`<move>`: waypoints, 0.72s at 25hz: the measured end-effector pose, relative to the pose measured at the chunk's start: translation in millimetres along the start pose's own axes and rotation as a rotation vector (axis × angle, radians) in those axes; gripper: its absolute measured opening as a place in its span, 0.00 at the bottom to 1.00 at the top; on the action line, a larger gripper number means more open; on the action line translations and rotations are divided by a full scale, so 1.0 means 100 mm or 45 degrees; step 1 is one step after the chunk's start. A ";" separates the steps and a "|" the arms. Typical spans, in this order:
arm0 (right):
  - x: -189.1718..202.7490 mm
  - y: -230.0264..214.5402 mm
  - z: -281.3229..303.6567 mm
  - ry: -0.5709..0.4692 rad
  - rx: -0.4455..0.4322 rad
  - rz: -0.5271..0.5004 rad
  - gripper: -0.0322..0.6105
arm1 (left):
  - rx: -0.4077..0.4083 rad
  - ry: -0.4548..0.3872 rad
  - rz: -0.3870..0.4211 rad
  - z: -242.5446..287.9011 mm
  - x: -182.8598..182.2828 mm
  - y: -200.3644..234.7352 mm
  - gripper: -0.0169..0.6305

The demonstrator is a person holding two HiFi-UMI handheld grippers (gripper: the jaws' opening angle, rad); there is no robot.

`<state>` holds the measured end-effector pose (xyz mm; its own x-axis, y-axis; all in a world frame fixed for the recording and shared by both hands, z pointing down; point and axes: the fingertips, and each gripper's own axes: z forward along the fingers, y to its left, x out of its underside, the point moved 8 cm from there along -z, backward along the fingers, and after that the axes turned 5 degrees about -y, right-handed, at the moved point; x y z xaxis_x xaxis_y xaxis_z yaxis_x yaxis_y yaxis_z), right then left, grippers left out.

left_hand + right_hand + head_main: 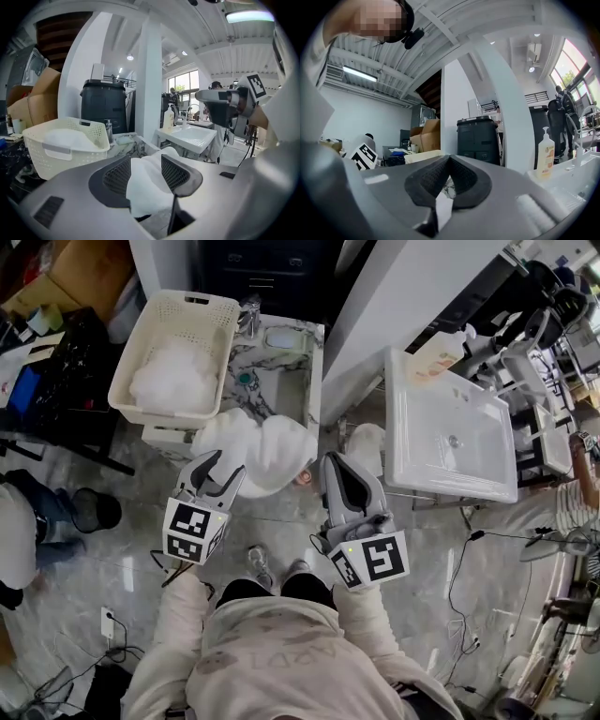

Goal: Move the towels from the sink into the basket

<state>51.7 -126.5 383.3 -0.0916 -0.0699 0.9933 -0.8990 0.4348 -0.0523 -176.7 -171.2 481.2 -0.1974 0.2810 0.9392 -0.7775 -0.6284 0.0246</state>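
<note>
A cream plastic basket (pixel 128 357) stands at the upper left with a white towel (pixel 176 376) bunched inside it. Right of it is a marble sink (pixel 281 381). White towels (pixel 258 451) hang in a heap over its front edge. My left gripper (pixel 228 465) is at the lower left side of that heap. In the left gripper view its jaws (pixel 145 159) stand apart with a fold of towel (pixel 147 187) in the gap, and the pads do not squeeze it. My right gripper (pixel 335 463) is just right of the heap, and its jaws (pixel 449 158) meet at the tips, shut.
A white porcelain basin (pixel 450 437) with a soap bottle (pixel 436 357) on it stands to the right. A black bin (pixel 103 105) and cardboard boxes (pixel 35 98) are behind the basket. Cables (pixel 459 587) lie on the tiled floor, and a seated person (pixel 19 531) is at the left.
</note>
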 end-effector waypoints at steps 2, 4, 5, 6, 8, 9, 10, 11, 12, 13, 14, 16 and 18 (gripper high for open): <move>0.00 -0.03 -0.02 0.008 0.017 -0.005 0.07 | 0.002 0.040 -0.007 0.11 0.06 0.03 0.35; 0.00 -0.07 -0.03 0.012 0.032 -0.010 0.07 | 0.002 0.080 -0.010 0.21 0.11 0.05 0.36; -0.01 -0.09 -0.04 0.013 0.039 -0.012 0.07 | 0.002 0.100 -0.011 0.26 0.14 0.06 0.37; -0.02 -0.11 -0.05 0.014 0.046 -0.014 0.07 | 0.000 0.120 -0.012 0.31 0.16 0.07 0.38; -0.03 -0.15 -0.05 0.016 0.056 -0.016 0.07 | -0.009 0.155 -0.013 0.38 0.19 0.08 0.41; -0.03 -0.17 -0.05 0.019 0.058 -0.016 0.07 | -0.012 0.171 -0.014 0.42 0.21 0.08 0.42; -0.03 -0.19 -0.04 0.021 0.059 -0.016 0.07 | -0.011 0.186 -0.015 0.45 0.23 0.09 0.44; -0.02 -0.21 -0.02 0.024 0.059 -0.015 0.07 | -0.008 0.204 -0.017 0.49 0.26 0.10 0.45; -0.02 -0.23 -0.01 0.027 0.058 -0.013 0.07 | -0.003 0.223 -0.018 0.52 0.28 0.10 0.47; -0.01 -0.25 0.01 0.030 0.056 -0.010 0.07 | 0.000 0.243 -0.017 0.55 0.31 0.10 0.49; 0.00 -0.27 0.03 0.032 0.053 -0.008 0.07 | -0.003 0.263 -0.016 0.58 0.33 0.11 0.51; 0.00 -0.31 0.09 0.035 0.044 -0.007 0.07 | -0.018 0.301 -0.013 0.63 0.38 0.13 0.53; 0.00 -0.35 0.14 0.037 0.034 -0.006 0.07 | -0.023 0.332 -0.022 0.68 0.43 0.16 0.55</move>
<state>77.3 -154.1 383.4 -0.0750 -0.0455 0.9962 -0.9104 0.4107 -0.0498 -156.7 -218.4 545.3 -0.3293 0.4709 0.8184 -0.7924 -0.6091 0.0316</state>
